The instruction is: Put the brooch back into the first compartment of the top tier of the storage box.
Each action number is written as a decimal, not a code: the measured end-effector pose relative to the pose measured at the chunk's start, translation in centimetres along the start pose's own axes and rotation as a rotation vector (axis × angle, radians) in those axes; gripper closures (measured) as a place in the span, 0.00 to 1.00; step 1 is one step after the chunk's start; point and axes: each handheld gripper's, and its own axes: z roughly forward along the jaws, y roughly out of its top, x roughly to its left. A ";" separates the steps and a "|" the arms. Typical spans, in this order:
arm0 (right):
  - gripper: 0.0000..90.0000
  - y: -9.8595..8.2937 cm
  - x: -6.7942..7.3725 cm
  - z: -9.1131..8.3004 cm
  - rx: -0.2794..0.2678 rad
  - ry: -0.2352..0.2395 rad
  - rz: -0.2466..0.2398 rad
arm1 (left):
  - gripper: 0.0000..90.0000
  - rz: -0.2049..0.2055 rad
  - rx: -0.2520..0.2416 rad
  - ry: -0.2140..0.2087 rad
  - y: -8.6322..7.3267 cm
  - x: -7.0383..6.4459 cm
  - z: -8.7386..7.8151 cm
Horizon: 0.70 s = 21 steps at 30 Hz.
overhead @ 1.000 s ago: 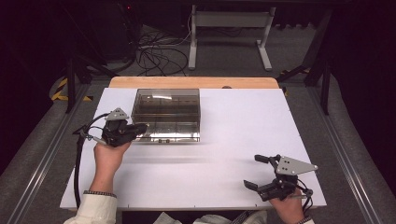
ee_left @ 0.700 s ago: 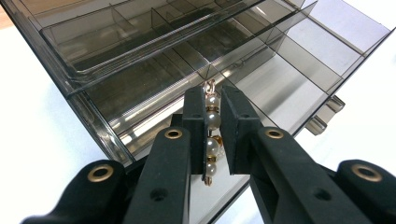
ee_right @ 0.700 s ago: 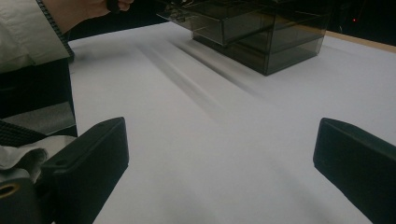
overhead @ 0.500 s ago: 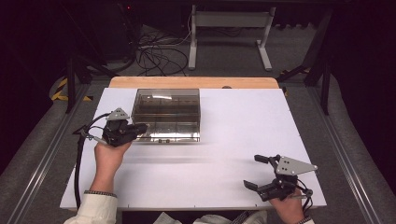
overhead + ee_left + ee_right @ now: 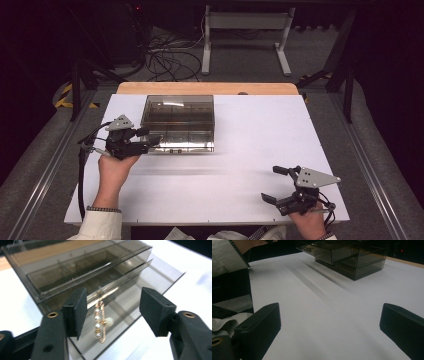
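A smoky see-through drawer box [image 5: 177, 117] stands on the white table [image 5: 240, 150], left of centre. Its lower drawer [image 5: 140, 292] is pulled out a little towards me. In that drawer lies a gold pin set with pearls [image 5: 99, 322]. My left gripper [image 5: 150, 136] is open at the box's front left corner. In the left gripper view its jaws [image 5: 113, 311] stand either side of the pin, above it, touching nothing. My right gripper [image 5: 270, 183] is open near the table's front right edge, with nothing between its jaws [image 5: 329, 322]. The box [image 5: 347, 257] lies far ahead of it.
A wooden strip [image 5: 207, 88] runs along the table's far edge. Beyond it are a metal frame [image 5: 245, 35] and cables [image 5: 170, 55] on the floor. White tabletop spreads between the box and my right gripper. A sleeve [image 5: 227, 252] shows in the right gripper view.
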 end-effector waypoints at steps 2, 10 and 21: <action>0.05 0.0 0.1 0.0 -0.001 0.000 -0.002 | 0.40 0.028 -0.003 0.010 0.3 -0.5 -0.3; 0.05 0.0 0.1 0.0 0.000 0.001 -0.003 | 0.38 0.058 -0.020 0.003 0.9 -1.6 -0.8; 0.05 0.0 0.0 0.0 -0.001 0.004 0.000 | 0.20 0.107 -0.083 -0.036 0.8 -3.3 -2.5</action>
